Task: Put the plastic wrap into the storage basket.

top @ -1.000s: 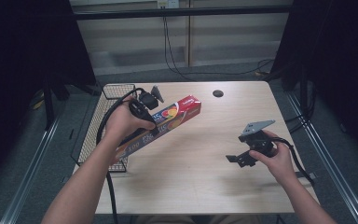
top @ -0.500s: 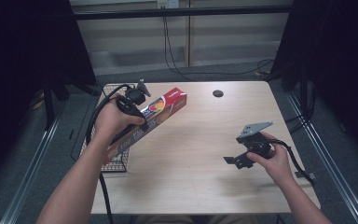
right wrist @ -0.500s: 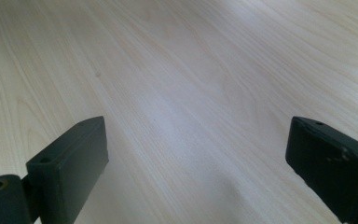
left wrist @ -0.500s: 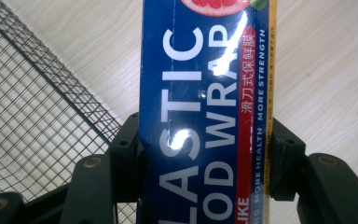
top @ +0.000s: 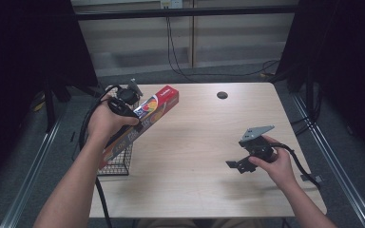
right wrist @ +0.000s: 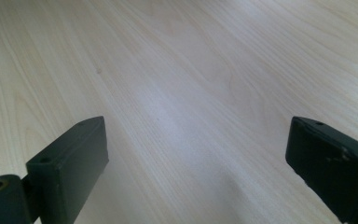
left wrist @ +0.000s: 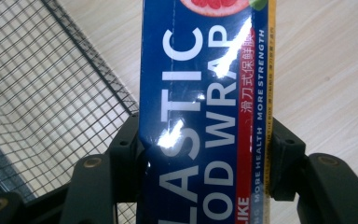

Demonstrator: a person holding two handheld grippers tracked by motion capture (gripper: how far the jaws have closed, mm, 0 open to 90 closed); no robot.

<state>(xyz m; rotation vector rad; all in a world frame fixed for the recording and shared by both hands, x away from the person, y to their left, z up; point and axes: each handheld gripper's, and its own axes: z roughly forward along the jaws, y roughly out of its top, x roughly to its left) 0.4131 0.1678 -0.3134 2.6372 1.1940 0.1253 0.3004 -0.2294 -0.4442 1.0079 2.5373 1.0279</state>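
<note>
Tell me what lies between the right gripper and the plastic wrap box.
Only bare table, as the high view shows: nothing lies between the right gripper and the box held in the left gripper.

A light wooden table [top: 195,142] carries a black wire basket [top: 116,164].

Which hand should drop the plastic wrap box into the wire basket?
Left. The left gripper already clamps the plastic wrap box beside the wire basket. The right gripper is open, far off.
</note>
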